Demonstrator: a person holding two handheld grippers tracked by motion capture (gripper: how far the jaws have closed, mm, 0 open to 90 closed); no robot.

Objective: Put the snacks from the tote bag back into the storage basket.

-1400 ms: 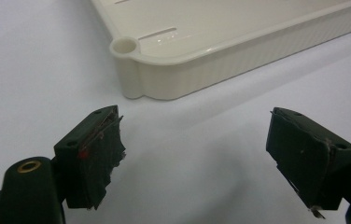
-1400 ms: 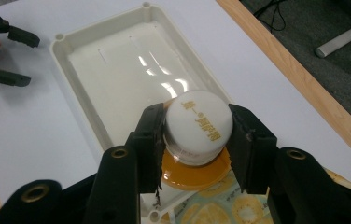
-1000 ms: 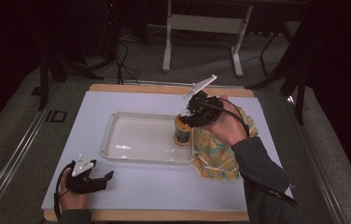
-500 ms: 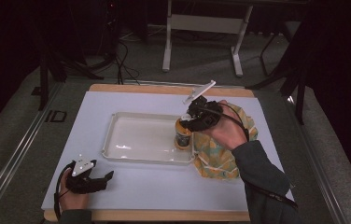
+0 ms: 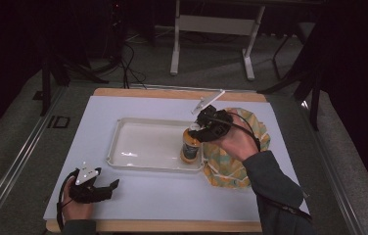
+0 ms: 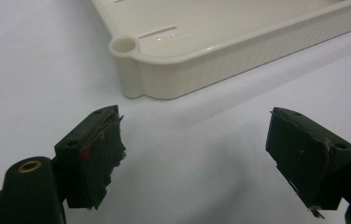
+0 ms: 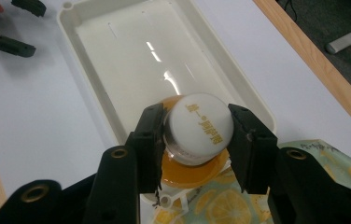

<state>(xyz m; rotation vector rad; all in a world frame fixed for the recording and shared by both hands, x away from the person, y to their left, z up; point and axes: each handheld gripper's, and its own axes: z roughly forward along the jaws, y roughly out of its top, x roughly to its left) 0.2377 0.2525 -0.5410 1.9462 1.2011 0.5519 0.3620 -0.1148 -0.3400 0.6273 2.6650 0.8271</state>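
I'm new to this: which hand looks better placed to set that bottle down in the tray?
Right. Its gripper already clamps the bottle by its white cap over the tray; the left gripper rests open, near the table's front edge.

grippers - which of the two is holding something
The right gripper: its jaws clamp the white cap of the bottle at the tray. The left gripper is open.

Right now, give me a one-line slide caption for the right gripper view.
Right gripper jaws clamp the white cap of an orange bottle over the near corner of a cream tray, beside a lemon-print cloth.
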